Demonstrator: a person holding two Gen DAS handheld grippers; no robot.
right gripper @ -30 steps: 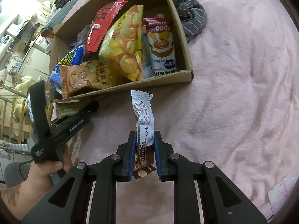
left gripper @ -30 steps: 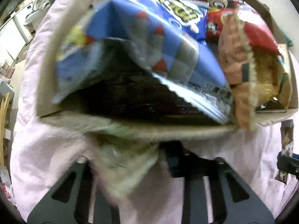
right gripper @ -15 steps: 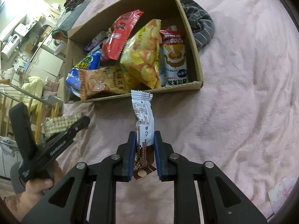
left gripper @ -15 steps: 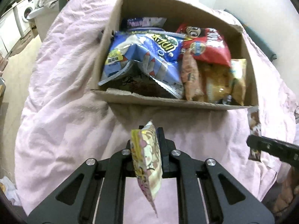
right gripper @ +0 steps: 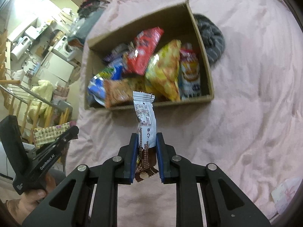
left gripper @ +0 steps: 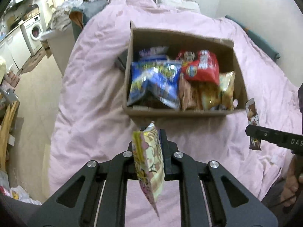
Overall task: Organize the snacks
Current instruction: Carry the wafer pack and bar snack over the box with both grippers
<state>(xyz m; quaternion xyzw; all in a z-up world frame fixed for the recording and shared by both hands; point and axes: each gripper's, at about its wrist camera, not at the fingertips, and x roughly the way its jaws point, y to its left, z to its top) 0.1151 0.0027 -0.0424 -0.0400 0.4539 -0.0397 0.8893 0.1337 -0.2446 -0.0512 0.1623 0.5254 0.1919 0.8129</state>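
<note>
**Operator:** Biggest thing first: the cardboard box (left gripper: 186, 111) sits open on the pink bed (left gripper: 90, 87), and it is nearly full. I see a blue chip bag (left gripper: 155, 81) on its left side, a red bag (left gripper: 200, 68) behind, a yellow puffed bag (right gripper: 164, 73) leaning across the middle, an orange packet (right gripper: 121, 92) against the near wall, and a white pouch (right gripper: 190, 77) at the right wall.

**Second:** How will they handle?

**Operator:** My guess is light, air-filled and crushable. The film looks slick, so I'd pinch them at the crimped seams, not the bellies.

**Second:** And what are you holding?

**Operator:** My left gripper (left gripper: 151, 141) is pressed together on a flat yellow-and-pink sachet (left gripper: 149, 162), held on edge, short of the box's near wall and above the bed. It looks thin and floppy; its lower corner droops below the fingers.

**Second:** The right?

**Operator:** The right gripper (right gripper: 146, 151) is pinching a white-and-brown wafer bar (right gripper: 145, 124) near its brown end, the white end pointing at the box, also short of the near wall. It seems stiffer than the sachet, but probably brittle inside, so I'd keep the squeeze gentle.

**Second:** Room for both?

**Operator:** Tight, I think. A narrow gap along the near wall looks likeliest.
</note>
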